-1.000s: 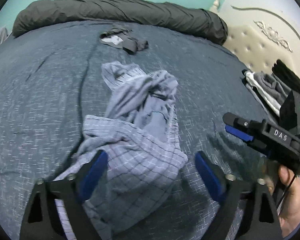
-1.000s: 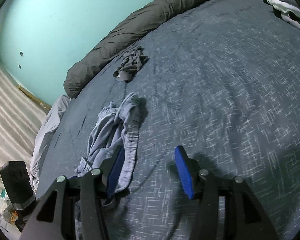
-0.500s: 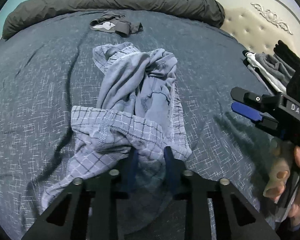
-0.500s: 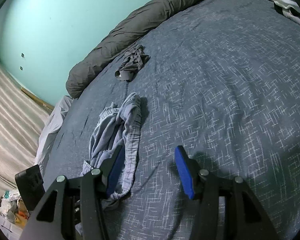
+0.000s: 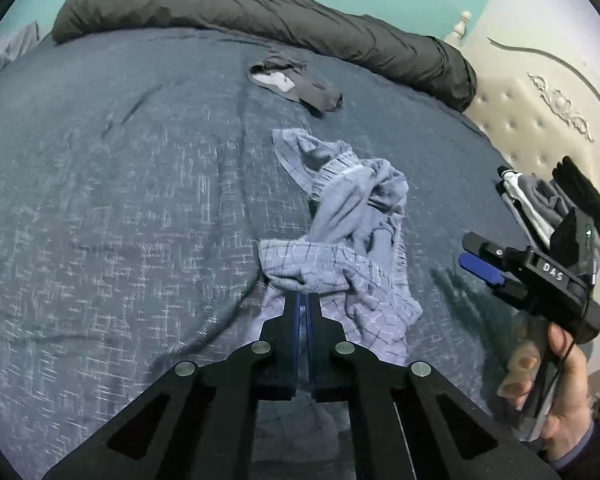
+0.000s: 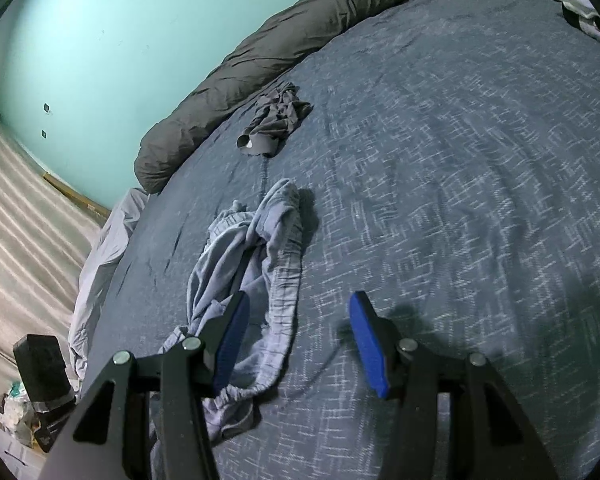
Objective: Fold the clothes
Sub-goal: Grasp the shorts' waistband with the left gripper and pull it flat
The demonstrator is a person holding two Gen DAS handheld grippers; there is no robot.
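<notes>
The left gripper (image 5: 302,300) is pinching the near edge of the crumpled checked shorts (image 5: 340,232) lying mid-bed (image 5: 120,200), fingers clamped together on the cloth. The right gripper (image 6: 296,344) is hovering beside them, fingers apart. Folding is barely beginning; nothing is flattened yet. "DAS" is showing on the right gripper's body.
</notes>
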